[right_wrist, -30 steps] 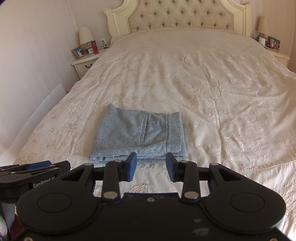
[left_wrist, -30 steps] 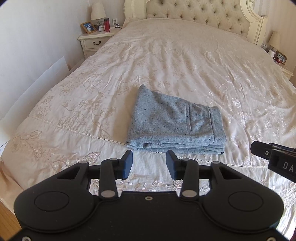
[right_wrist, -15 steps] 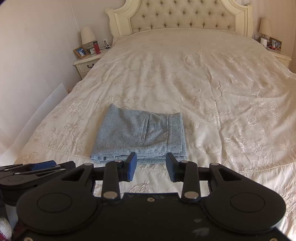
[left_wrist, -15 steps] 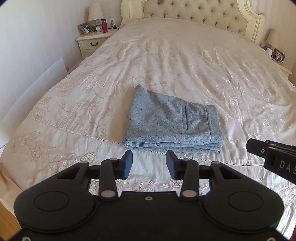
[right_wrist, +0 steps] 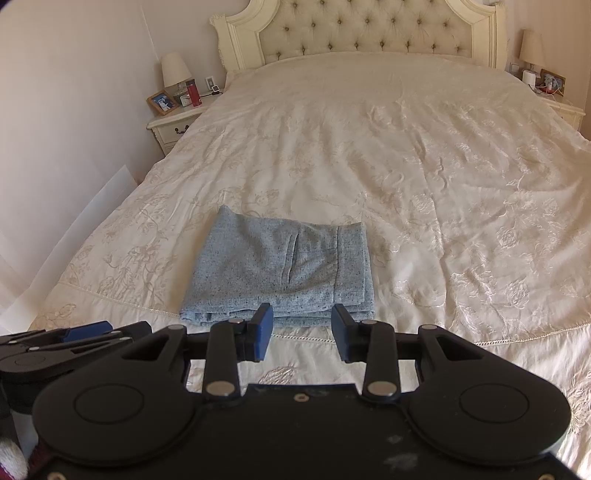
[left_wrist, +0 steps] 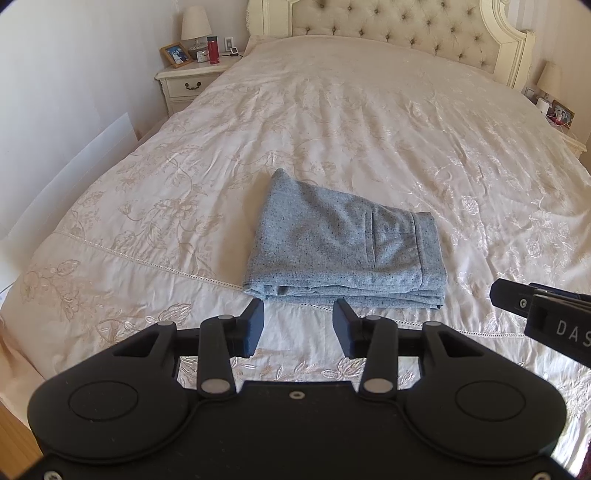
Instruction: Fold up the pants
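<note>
The grey pants lie folded in a flat stack near the foot of the bed, pocket and waistband up; they also show in the right wrist view. My left gripper is open and empty, held just short of the stack's near edge. My right gripper is open and empty, also just in front of the stack's near edge. The right gripper shows at the right edge of the left wrist view. The left gripper shows at the lower left of the right wrist view.
The cream embroidered bedspread covers the whole bed, with a tufted headboard at the far end. A nightstand with a lamp, photo frame and red bottle stands far left. Another nightstand stands far right. A wall runs along the left.
Both grippers have drawn back a little and stayed open. The folded pants have not moved.
</note>
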Demonstrator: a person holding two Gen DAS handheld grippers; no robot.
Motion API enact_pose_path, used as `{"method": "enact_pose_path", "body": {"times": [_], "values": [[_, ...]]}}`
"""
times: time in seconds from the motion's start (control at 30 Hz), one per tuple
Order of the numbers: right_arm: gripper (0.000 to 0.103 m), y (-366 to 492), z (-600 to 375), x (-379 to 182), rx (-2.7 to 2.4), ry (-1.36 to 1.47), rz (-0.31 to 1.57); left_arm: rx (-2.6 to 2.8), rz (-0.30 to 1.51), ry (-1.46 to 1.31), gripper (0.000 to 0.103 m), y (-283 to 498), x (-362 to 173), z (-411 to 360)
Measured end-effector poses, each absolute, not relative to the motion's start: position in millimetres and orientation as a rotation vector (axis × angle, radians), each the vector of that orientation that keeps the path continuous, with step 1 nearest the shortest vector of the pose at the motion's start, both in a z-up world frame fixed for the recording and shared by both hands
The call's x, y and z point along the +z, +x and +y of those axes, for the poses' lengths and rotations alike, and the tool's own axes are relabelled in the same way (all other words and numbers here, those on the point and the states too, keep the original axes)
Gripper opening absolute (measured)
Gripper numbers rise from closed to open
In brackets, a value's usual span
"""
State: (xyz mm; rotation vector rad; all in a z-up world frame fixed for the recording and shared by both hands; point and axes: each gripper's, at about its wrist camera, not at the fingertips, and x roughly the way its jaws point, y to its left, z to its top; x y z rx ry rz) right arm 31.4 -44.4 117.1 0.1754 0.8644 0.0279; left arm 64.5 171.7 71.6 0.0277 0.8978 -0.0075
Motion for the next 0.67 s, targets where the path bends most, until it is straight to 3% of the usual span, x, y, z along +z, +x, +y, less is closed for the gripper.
{"method": "enact_pose_path", "body": {"times": [0.67], "values": [[0.038, 41.1, -45.9, 107.4, 0.039, 0.206, 0.889, -0.001, 0.89, 0.066, 0.056, 66.5, 69.0, 164.5]]}}
